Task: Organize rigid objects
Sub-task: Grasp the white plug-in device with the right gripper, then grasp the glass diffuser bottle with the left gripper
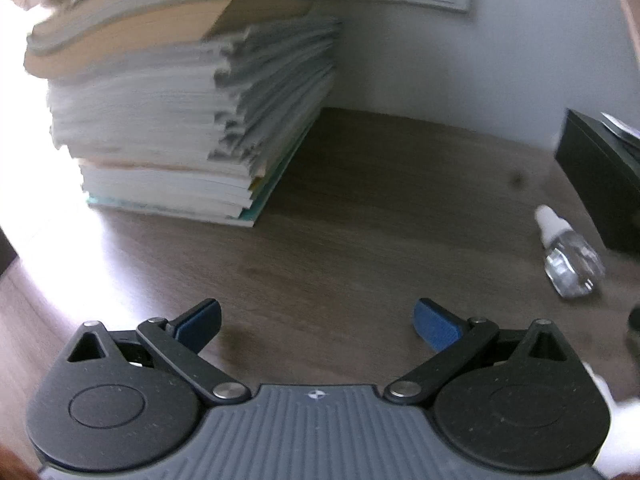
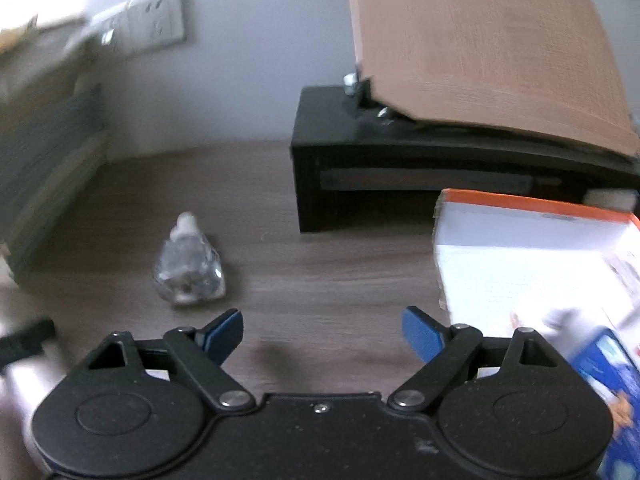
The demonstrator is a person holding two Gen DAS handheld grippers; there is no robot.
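Observation:
A small clear bottle point(image 1: 570, 260) with a white cap lies on the dark wooden desk point(image 1: 360, 208), far right in the left wrist view. The same clear bottle point(image 2: 188, 268) lies left of centre in the right wrist view. My left gripper point(image 1: 318, 326) stands open above the bare desk, well left of the bottle, holding nothing. My right gripper point(image 2: 322, 334) is open too, with nothing between its blue pads, and the bottle lies ahead of its left finger. A white box with an orange edge point(image 2: 520, 264) lies at the right.
A tall stack of books and papers point(image 1: 180, 112) fills the left of the desk against the wall. A black monitor stand point(image 2: 420, 160) with a brown board point(image 2: 480, 40) on it stands at the back right. A wall socket point(image 2: 156, 20) is behind. A dark object point(image 2: 28, 340) shows at far left.

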